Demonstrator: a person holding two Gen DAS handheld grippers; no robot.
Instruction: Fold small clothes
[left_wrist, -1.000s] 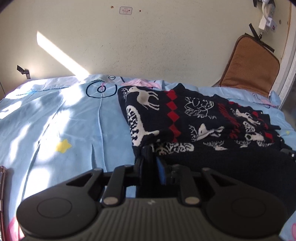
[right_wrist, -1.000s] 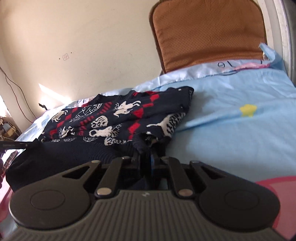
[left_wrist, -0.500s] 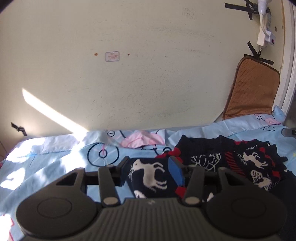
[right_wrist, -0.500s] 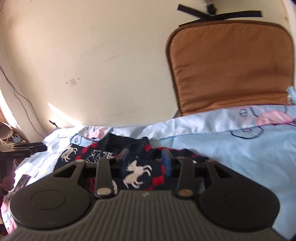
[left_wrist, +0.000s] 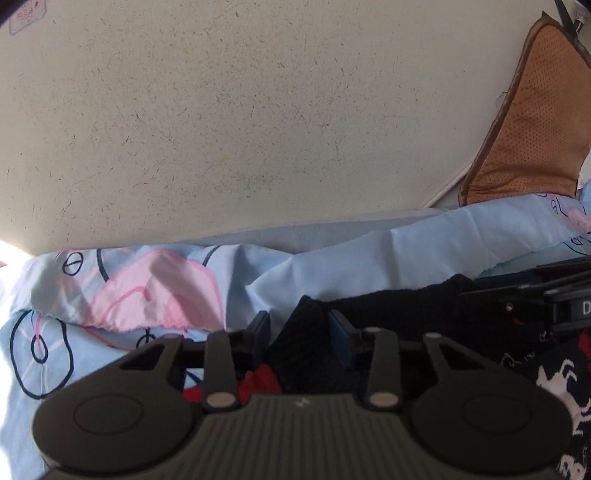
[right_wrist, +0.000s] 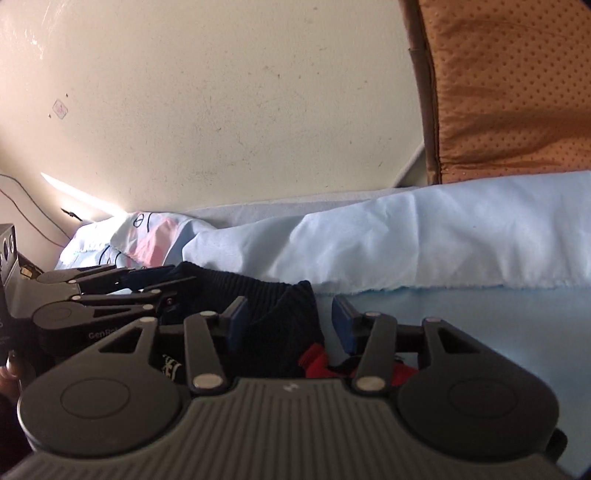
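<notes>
A dark navy knitted sweater with white deer and red diamonds lies on the blue bed sheet near the wall. My left gripper is open, its jaws apart around a raised navy corner of the sweater. My right gripper is open too, with another navy corner standing between its blue pads. Each gripper shows in the other's view: the right one at the right, the left one at the left.
A cream wall rises just behind the bed. A brown cushion leans against it at the right. The sheet's folded edge with pink and black print runs along the wall.
Both grippers were shut on the sweater's near edge, carried it forward toward the wall and opened. They now sit low at the sweater's far edge.
</notes>
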